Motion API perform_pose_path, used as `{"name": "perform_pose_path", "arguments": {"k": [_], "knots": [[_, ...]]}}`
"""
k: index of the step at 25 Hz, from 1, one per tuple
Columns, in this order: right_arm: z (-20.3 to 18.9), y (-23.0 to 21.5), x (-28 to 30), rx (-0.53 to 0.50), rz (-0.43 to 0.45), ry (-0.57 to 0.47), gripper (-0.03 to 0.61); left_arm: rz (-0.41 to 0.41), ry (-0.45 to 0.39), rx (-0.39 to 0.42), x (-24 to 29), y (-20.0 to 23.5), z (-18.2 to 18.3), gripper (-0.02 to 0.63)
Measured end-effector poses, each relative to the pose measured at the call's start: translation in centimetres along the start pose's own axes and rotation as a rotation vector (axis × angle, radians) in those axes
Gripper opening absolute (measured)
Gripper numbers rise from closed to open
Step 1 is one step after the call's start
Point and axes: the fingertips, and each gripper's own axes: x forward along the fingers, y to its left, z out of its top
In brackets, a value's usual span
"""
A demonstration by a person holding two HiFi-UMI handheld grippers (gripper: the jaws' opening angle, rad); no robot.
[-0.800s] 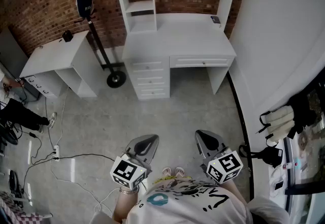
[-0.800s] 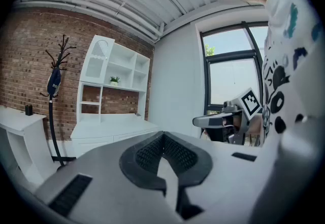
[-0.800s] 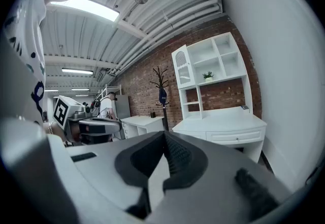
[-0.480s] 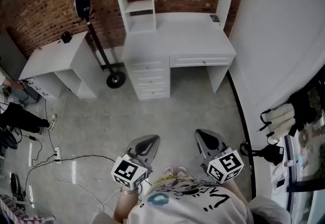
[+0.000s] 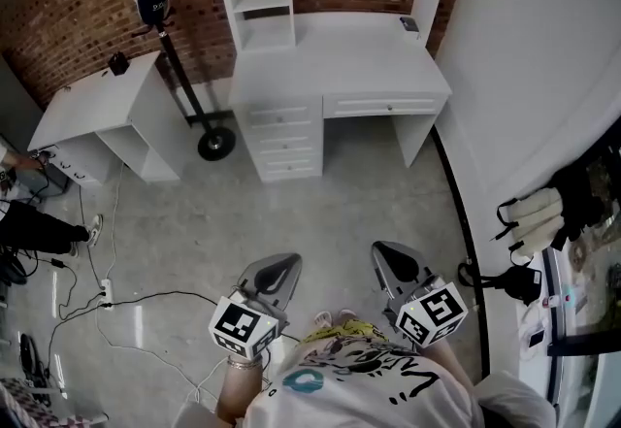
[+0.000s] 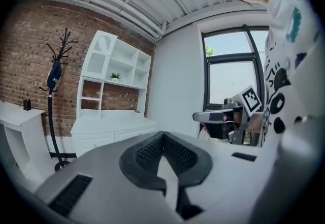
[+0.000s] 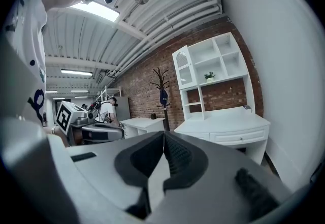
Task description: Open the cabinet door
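Note:
A white desk (image 5: 340,57) with a shelf hutch stands against the brick wall, well ahead of me across the floor. The hutch's cabinet door, white with an arched pane, sits at its top left (image 6: 103,48) and also shows in the right gripper view (image 7: 185,68); it is closed. My left gripper (image 5: 275,271) and right gripper (image 5: 393,261) hang side by side in front of my body, far from the desk. Both point almost level toward the desk. The left gripper's (image 6: 163,134) pads meet with nothing between them, and so do the right gripper's (image 7: 164,132).
A low white side table (image 5: 97,106) stands left of the desk, with a coat stand (image 5: 215,142) between them. Cables (image 5: 116,300) trail over the floor at the left, near a seated person (image 5: 29,222). A white wall (image 5: 524,77) and a dark bag (image 5: 524,280) border the right.
The desk sits slightly higher in the head view than before. Both grippers keep their places and stay shut.

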Motion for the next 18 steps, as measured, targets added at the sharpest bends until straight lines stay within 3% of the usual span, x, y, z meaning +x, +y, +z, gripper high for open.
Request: {"name": "perform_pose_path", "arguments": {"k": [7, 18], "knots": [[-1.0, 0.5, 0.4, -0.048, 0.032, 0.036, 0.028, 0.018, 0.019, -0.019, 0.3, 1.5, -1.2, 0.014], [0.7, -2.8, 4.8, -0.091, 0.094, 0.022, 0.028, 0.053, 0.029, -0.022, 3.7, 4.8, -0.3, 0.012]]}}
